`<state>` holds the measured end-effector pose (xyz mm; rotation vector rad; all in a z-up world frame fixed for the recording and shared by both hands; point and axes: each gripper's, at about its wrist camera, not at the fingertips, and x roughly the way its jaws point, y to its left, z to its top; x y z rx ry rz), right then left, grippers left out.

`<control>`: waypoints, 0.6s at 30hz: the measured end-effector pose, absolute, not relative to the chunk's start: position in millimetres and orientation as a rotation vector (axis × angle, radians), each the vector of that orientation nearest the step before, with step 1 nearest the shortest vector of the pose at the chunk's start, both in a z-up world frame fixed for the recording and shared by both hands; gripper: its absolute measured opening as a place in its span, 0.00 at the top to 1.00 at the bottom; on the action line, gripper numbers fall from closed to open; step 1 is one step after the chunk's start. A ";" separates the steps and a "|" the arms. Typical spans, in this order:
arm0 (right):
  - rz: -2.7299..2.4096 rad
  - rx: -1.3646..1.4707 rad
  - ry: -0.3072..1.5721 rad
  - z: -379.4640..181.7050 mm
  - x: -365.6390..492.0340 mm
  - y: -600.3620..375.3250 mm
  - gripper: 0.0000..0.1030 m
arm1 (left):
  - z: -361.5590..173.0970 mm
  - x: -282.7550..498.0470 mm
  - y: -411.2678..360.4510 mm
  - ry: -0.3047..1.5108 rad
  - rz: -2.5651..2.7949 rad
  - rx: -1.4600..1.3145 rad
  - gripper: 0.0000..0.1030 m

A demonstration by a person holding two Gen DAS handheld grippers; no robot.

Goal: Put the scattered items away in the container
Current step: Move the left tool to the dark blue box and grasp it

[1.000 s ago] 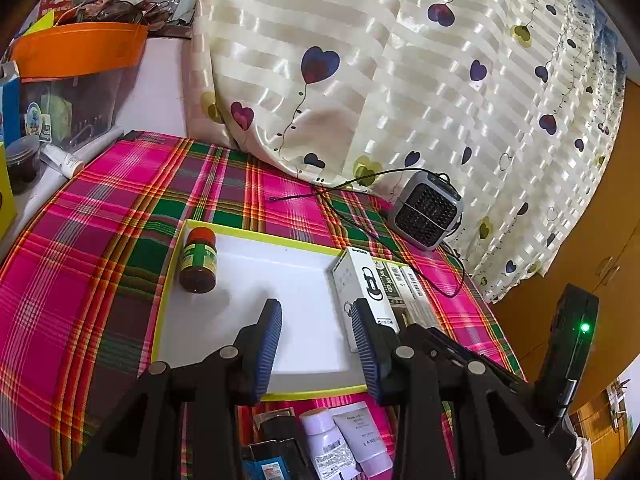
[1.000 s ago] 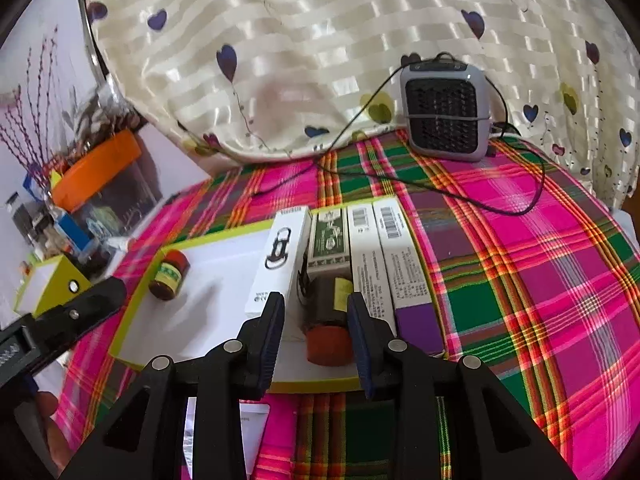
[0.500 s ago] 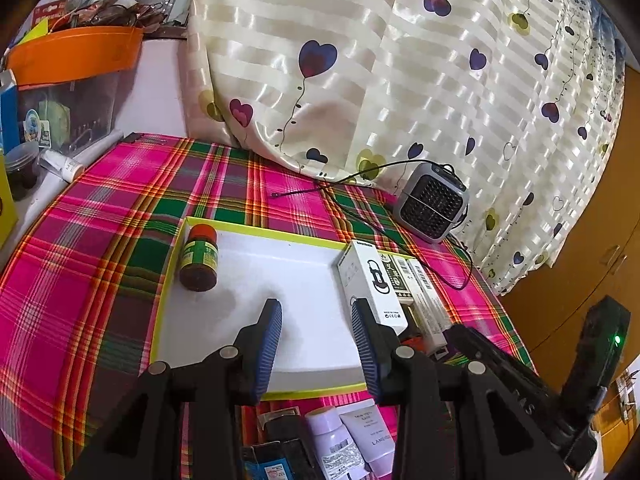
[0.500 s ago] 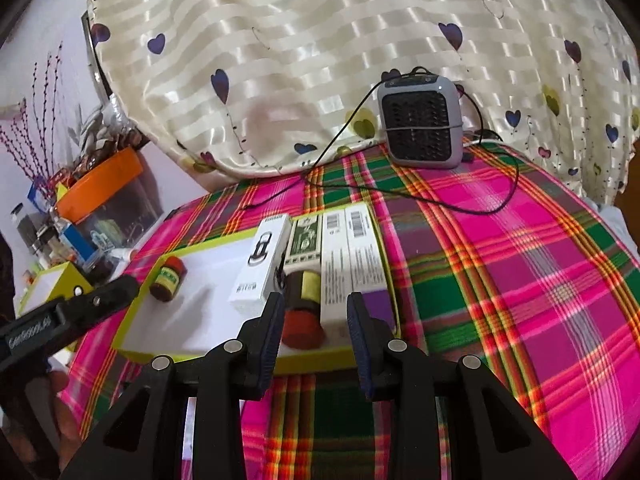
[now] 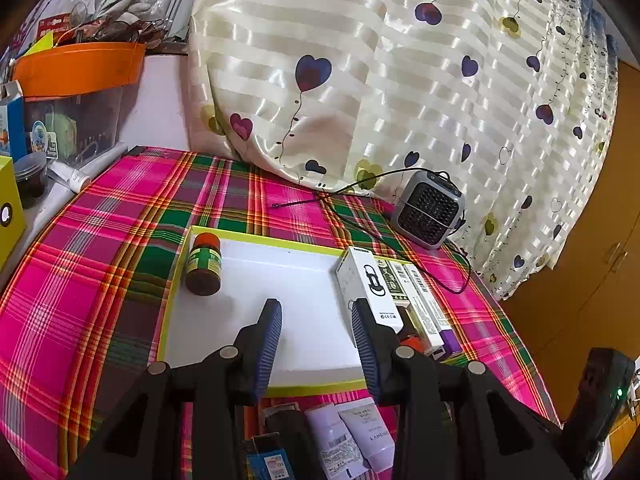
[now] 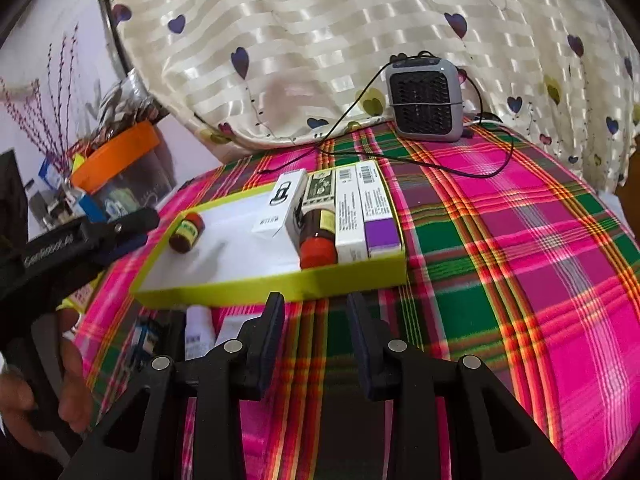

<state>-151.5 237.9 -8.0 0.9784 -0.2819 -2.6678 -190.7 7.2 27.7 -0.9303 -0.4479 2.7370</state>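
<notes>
Your left gripper [image 5: 316, 322] has its jaws apart with nothing between them; it hangs over the bare white floor of the yellow-green tray [image 5: 304, 391]. Your right gripper [image 6: 316, 316] is also parted and empty, over the plaid tablecloth [image 6: 500, 264] just in front of the tray's near wall.

From the left wrist view you see the scattered items outside the tray, just at its near edge: two pale lavender tubes [image 5: 366, 432] and a small blue packet [image 5: 269, 462], partly hidden behind the fingers. The right wrist view shows only pieces of them.

The right wrist view shows better what lies in the tray: a brown bottle with red cap [image 6: 318, 236] among the white box [image 6: 282, 206], the green-label box [image 6: 320, 186] and two long boxes [image 6: 362, 208]. A small jar [image 6: 186, 232] lies at the far left corner. A grey mini heater [image 6: 425, 98] stands by the curtain [image 6: 320, 32]. Only this view shows your hand [image 6: 48, 384].
</notes>
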 end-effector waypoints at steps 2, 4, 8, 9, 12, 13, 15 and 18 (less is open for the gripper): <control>-2.667 0.988 -0.272 -8.6 -145.9 237.6 0.67 | 27.4 -188.6 8.6 -0.441 2.734 -0.931 0.64; -2.677 0.996 -0.254 -8.6 -141.1 237.6 0.67 | 24.9 -183.7 9.8 -0.434 2.733 -0.936 0.64; -2.691 1.003 -0.240 -8.8 -137.0 237.7 0.67 | 18.5 -168.3 7.9 -0.433 2.738 -0.942 0.64; -2.697 1.003 -0.240 -8.8 -136.1 237.9 0.67 | 17.0 -163.2 7.3 -0.429 2.745 -0.939 0.64; -2.712 0.993 -0.231 -7.2 -133.3 236.9 0.67 | 12.3 -149.0 5.2 -0.409 2.759 -0.951 0.64; -2.712 0.991 -0.230 -7.1 -132.6 236.4 0.67 | 11.1 -144.8 4.5 -0.401 2.761 -0.962 0.64; -2.710 0.992 -0.225 -7.0 -131.6 234.4 0.67 | 9.6 -136.9 2.8 -0.385 2.767 -0.969 0.64; -2.701 0.993 -0.213 -6.7 -129.3 230.6 0.67 | 7.7 -124.2 -0.4 -0.358 2.777 -0.981 0.64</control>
